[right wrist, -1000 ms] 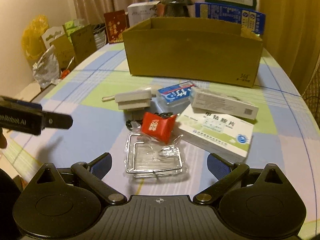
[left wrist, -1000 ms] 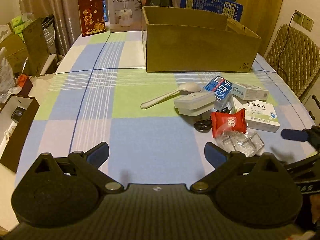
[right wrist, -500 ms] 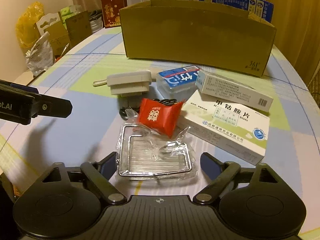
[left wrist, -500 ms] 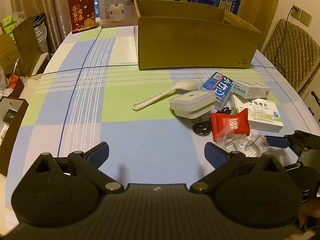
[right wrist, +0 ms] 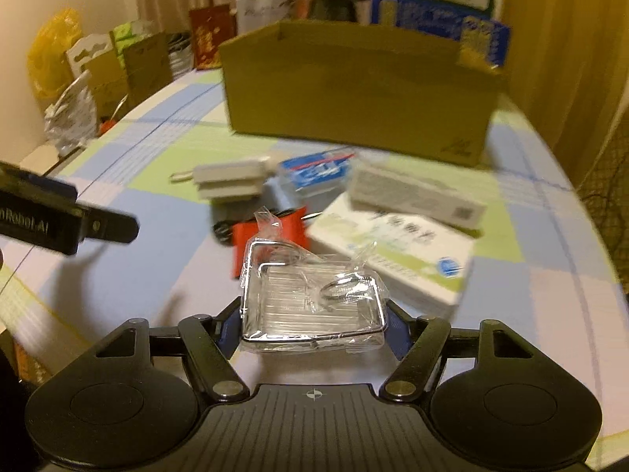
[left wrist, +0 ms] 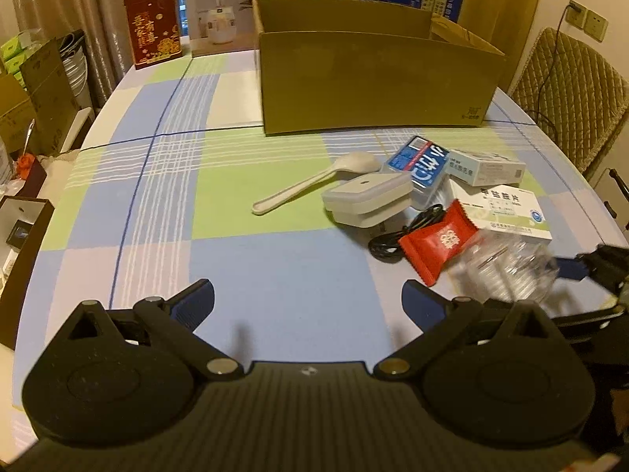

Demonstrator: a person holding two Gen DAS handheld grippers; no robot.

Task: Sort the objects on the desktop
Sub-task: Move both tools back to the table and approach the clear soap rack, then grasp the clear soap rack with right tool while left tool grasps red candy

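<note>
My right gripper is shut on a clear plastic-wrapped wire soap rack and holds it just above the table; the rack shows blurred in the left wrist view. My left gripper is open and empty over bare cloth. Past it lie a red packet, black cable, white adapter, spoon, blue box and two white medicine boxes. The open cardboard box stands behind them.
A checked cloth covers the table. A red card and a white carton stand at the far edge. Bags and cartons crowd the floor at left. A quilted chair is at right.
My right gripper moved forward, closed on the wrapped wire rack and lifted it off the table. My left gripper stayed open and shifted slightly.
</note>
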